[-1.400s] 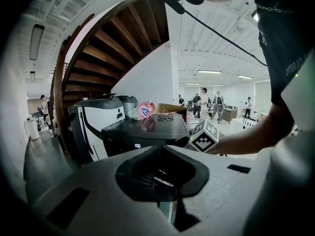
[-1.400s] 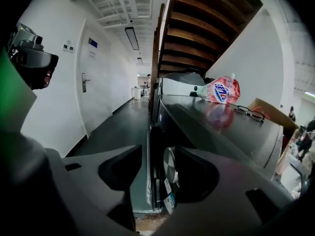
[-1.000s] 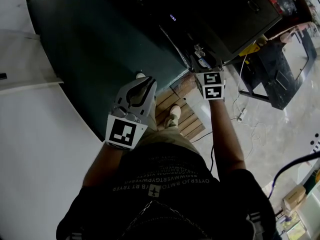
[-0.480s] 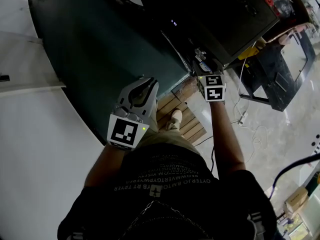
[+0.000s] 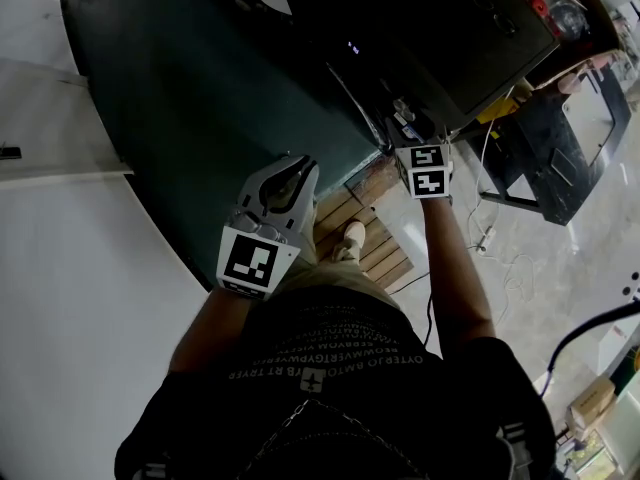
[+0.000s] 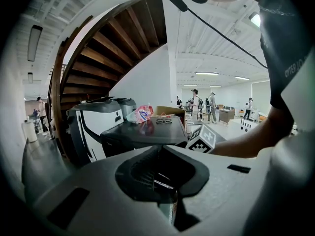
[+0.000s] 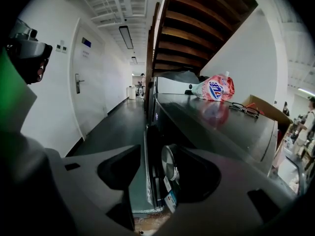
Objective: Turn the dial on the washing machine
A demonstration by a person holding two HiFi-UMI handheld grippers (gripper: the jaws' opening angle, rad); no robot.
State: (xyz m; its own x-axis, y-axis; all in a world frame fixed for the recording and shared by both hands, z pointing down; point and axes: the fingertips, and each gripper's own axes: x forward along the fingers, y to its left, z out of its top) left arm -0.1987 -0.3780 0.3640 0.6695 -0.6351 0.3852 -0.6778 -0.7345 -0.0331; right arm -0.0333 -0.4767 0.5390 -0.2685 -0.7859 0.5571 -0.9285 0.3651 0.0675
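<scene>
Dial [image 7: 170, 163] edge-on, its face hidden

We look steeply down past our dark printed T-shirt [image 5: 330, 368]. Our left gripper [image 5: 292, 168] hangs above the dark teal floor [image 5: 180, 98]. Our right gripper [image 5: 405, 128], its jaws opening, is at the front of the black washing machine [image 5: 440, 38]; from up here we cannot tell what lies between the jaws. One shoe [image 5: 349, 236] stands on wooden slats [image 5: 380, 253].

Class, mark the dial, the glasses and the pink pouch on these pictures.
dial [image 7: 170, 163]: right gripper view, its shiny round face.
glasses [image 7: 244, 109]: right gripper view, the frame's bridge.
pouch [image 7: 214, 88]: right gripper view, its printed front.
</scene>
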